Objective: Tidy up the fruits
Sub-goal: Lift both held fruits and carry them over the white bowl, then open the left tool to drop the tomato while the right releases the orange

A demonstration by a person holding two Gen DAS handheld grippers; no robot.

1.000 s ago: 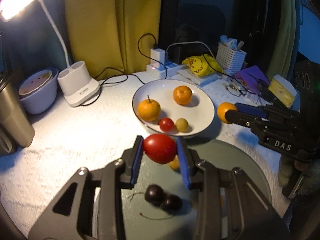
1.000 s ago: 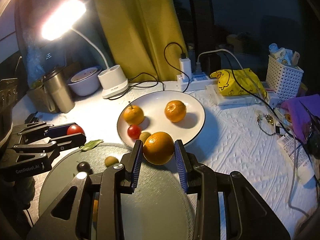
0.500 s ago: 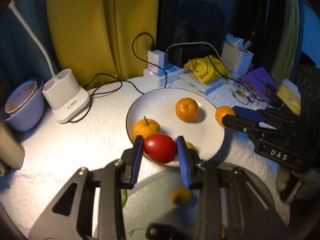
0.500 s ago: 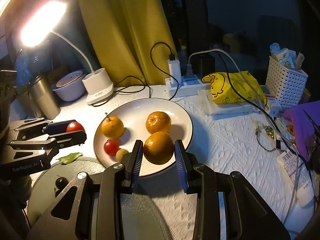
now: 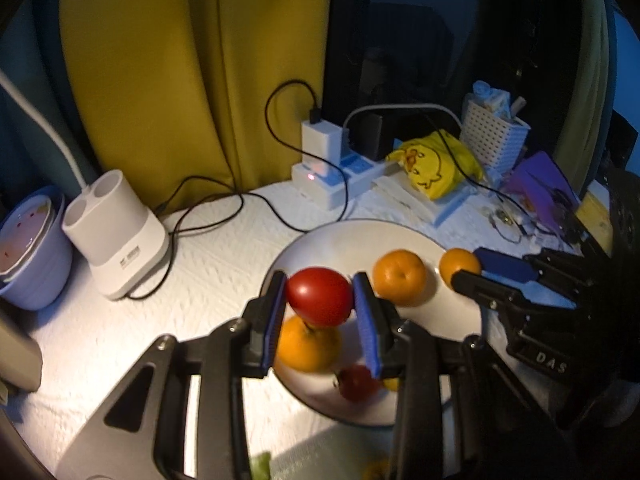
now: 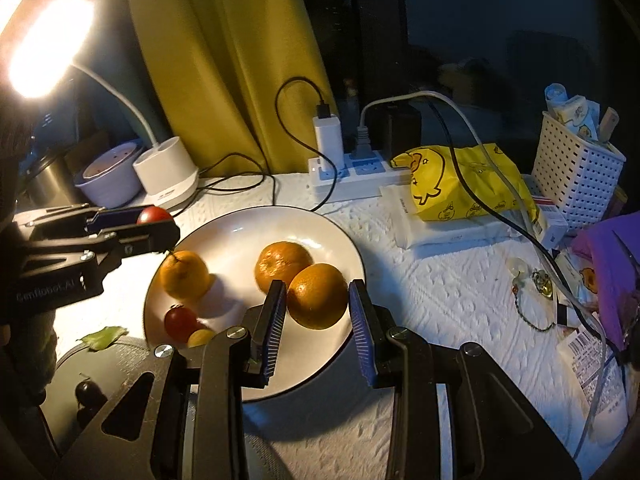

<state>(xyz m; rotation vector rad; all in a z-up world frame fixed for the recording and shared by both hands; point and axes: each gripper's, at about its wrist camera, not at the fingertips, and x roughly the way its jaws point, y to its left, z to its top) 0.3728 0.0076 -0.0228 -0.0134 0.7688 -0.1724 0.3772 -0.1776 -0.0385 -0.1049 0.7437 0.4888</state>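
Both my grippers have carried forward from the grey tray (image 6: 132, 360) to over the white plate (image 6: 320, 224), which sits mid-table on white textured cloth (image 6: 440, 288) before a yellow curtain (image 6: 224, 60). My left gripper (image 5: 320, 300) clamps the red tomato (image 5: 320, 296); my right gripper (image 6: 316, 308) clamps an orange (image 6: 318, 295) above the plate's near edge.
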